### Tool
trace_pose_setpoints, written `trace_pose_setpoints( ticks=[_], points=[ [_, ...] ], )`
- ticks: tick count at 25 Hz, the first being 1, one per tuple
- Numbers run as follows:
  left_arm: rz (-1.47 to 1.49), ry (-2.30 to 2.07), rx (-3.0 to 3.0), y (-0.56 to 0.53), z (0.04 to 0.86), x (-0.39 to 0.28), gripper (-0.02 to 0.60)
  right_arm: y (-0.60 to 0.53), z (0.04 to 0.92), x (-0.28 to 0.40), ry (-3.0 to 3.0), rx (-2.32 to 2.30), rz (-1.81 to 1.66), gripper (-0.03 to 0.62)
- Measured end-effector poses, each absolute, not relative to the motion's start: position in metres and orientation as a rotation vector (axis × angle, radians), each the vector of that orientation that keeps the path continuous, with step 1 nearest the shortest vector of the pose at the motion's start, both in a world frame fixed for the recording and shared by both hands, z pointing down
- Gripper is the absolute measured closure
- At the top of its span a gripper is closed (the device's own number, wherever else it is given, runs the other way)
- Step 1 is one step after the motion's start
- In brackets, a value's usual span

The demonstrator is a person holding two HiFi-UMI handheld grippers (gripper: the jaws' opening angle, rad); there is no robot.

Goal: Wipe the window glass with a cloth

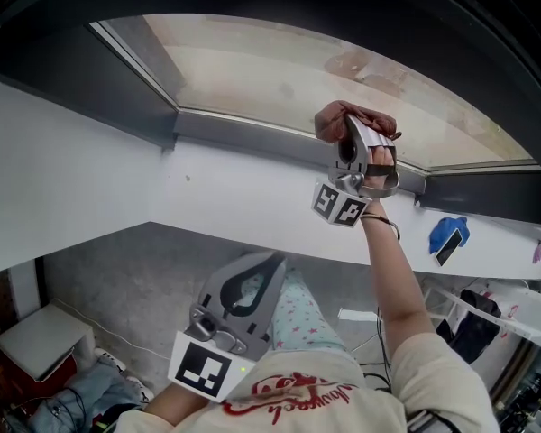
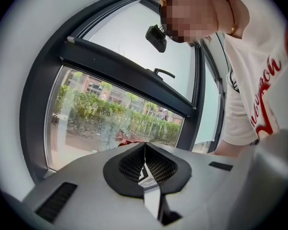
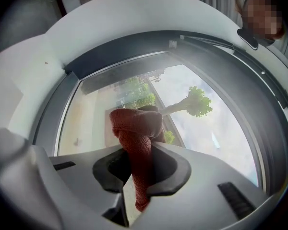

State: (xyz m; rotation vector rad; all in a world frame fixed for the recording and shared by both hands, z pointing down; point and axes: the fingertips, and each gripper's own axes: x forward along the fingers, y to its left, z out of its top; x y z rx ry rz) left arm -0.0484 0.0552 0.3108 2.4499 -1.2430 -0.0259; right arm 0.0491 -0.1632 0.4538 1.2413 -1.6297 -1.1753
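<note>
In the head view the right gripper (image 1: 353, 132) is raised to the window glass (image 1: 270, 66), at its lower edge just above the frame (image 1: 243, 132), with a dark red cloth (image 1: 341, 115) bunched at its tip. Its own view shows the fingers (image 3: 175, 169) clamped on that cloth. The left gripper (image 1: 257, 269) hangs low by the person's shirt (image 1: 325, 395). Its view shows fingers pressed together, nothing between.

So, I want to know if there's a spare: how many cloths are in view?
1. The red-brown cloth is clamped in the right gripper, held up at the window glass. A blue thing on the sill is too unclear to call a cloth.
</note>
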Motion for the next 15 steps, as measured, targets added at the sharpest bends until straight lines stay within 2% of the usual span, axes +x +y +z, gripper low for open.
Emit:
trace_pose_setpoints(
  ticks=[15],
  points=[
    [-0.006,-1.255,2.438,0.043,0.314,-0.044,0.56,-0.165,0.505,0.054,-1.69,1.189,-1.06,0.523]
  ],
)
